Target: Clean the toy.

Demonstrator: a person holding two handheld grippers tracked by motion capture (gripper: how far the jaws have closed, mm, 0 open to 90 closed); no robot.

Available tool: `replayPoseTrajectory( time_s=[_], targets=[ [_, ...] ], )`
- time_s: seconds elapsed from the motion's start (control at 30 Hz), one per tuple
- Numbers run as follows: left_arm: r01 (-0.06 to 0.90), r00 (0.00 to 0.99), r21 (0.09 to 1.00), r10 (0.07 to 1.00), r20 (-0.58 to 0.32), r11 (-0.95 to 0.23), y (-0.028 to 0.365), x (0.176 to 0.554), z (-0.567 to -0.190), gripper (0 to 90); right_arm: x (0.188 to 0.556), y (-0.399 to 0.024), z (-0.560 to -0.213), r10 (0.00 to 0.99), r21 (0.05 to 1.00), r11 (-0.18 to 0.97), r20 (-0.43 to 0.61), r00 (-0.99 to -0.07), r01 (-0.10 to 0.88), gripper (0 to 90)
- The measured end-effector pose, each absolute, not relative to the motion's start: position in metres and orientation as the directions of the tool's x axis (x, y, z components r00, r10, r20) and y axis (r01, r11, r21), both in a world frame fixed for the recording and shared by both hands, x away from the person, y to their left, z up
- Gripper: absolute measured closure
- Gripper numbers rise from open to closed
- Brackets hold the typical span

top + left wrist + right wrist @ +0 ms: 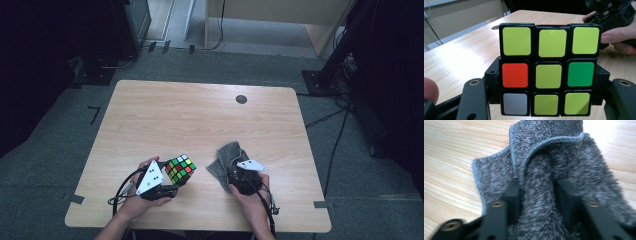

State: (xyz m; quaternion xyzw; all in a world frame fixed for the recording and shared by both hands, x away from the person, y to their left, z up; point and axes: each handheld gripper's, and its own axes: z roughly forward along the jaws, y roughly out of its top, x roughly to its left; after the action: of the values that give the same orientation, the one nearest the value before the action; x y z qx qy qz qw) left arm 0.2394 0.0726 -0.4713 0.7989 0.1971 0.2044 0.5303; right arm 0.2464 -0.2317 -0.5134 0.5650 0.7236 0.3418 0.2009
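- The left gripper has its black jaws clamped on the lower sides of a black-framed puzzle cube with coloured stickers, held up just off the pale wooden table. In the left gripper view the cube faces the camera with a mostly yellow-green side, plus one orange, one green and one grey square.
- The right gripper sits over a crumpled grey fuzzy cloth lying on the table just right of the cube.
- In the right gripper view a raised ridge of cloth runs straight up between the jaws, its long axis in line with them. Looks like the pads are squeezing that fold, but the shot's blurry, so I can't swear the pinch is firm.
- The bit that matters: the cube lies to the left of the cloth, close by, not touching. My guess is the right hand carries the cloth leftward to wipe the cube, since it's the nearer one to the cloth.
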Motion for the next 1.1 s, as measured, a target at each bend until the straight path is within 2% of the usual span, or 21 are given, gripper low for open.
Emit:
replayPoseTrajectory(
  time_s=[0.07, 0.17, 0.23, 0.3, 0.37, 0.47, 0.57, 0.63, 0.67, 0.73, 0.8, 0.9, 1.03, 1.1],
  targets=[
    [0.098, 0.841, 0.927, 0.528, 0.118, -0.363, 0.071, 0.239, -0.471, 33.6, 0.245, -0.234, -0.511, 0.954, 0.720, 0.130, 0.097, -0.284, 0.682, 70.0],
    [0.092, 0.843, 0.923, 0.522, 0.128, -0.374, 0.068, 0.239, -0.472, 33.6, 0.238, -0.238, -0.500, 0.931, 0.759, 0.056, 0.195, -0.308, 0.649, 73.3],
    [0.083, 0.846, 0.918, 0.514, 0.141, -0.389, 0.064, 0.238, -0.474, 33.6, 0.229, -0.235, -0.482, 0.891, 0.807, 0.004, 0.265, -0.368, 0.590, 73.8],
    [0.071, 0.852, 0.907, 0.499, 0.161, -0.414, 0.059, 0.236, -0.476, 33.6, 0.217, -0.226, -0.459, 0.843, 0.856, -0.018, 0.291, -0.453, 0.516, 73.8],
    [0.058, 0.857, 0.900, 0.484, 0.177, -0.431, 0.052, 0.232, -0.477, 33.6, 0.202, -0.212, -0.435, 0.778, 0.901, -0.035, 0.296, -0.554, 0.432, 73.6],
    [0.027, 0.872, 0.898, 0.449, 0.194, -0.440, 0.043, 0.225, -0.475, 33.6, 0.188, -0.194, -0.419, 0.720, 0.927, -0.018, 0.273, -0.638, 0.376, 73.2],
    [0.003, 0.888, 0.913, 0.421, 0.185, -0.407, 0.041, 0.219, -0.470, 33.7, 0.186, -0.182, -0.422, 0.706, 0.915, 0.020, 0.273, -0.654, 0.403, 73.0],
    [0.009, 0.886, 0.913, 0.427, 0.182, -0.407, 0.043, 0.221, -0.469, 33.7, 0.189, -0.187, -0.429, 0.709, 0.907, -0.015, 0.307, -0.636, 0.421, 72.8],
    [0.016, 0.884, 0.915, 0.433, 0.175, -0.402, 0.045, 0.223, -0.469, 33.7, 0.193, -0.192, -0.432, 0.733, 0.897, -0.018, 0.312, -0.605, 0.442, 72.7],
    [0.041, 0.883, 0.925, 0.448, 0.143, -0.377, 0.051, 0.227, -0.470, 33.7, 0.197, -0.199, -0.437, 0.802, 0.889, 0.019, 0.260, -0.538, 0.458, 72.7],
    [0.033, 0.876, 0.925, 0.457, 0.156, -0.379, 0.053, 0.228, -0.469, 33.7, 0.202, -0.209, -0.441, 0.823, 0.863, -0.015, 0.298, -0.484, 0.506, 72.7],
    [0.018, 0.878, 0.914, 0.444, 0.179, -0.405, 0.048, 0.227, -0.471, 33.7, 0.196, -0.208, -0.433, 0.790, 0.885, -0.044, 0.315, -0.527, 0.463, 72.6],
    [0.007, 0.894, 0.917, 0.414, 0.173, -0.399, 0.042, 0.222, -0.470, 33.7, 0.181, -0.181, -0.416, 0.717, 0.924, 0.024, 0.251, -0.650, 0.382, 71.0],
    [0.008, 0.894, 0.920, 0.416, 0.169, -0.391, 0.043, 0.221, -0.469, 33.7, 0.180, -0.174, -0.418, 0.726, 0.922, 0.050, 0.231, -0.648, 0.385, 70.5]
  ],
)
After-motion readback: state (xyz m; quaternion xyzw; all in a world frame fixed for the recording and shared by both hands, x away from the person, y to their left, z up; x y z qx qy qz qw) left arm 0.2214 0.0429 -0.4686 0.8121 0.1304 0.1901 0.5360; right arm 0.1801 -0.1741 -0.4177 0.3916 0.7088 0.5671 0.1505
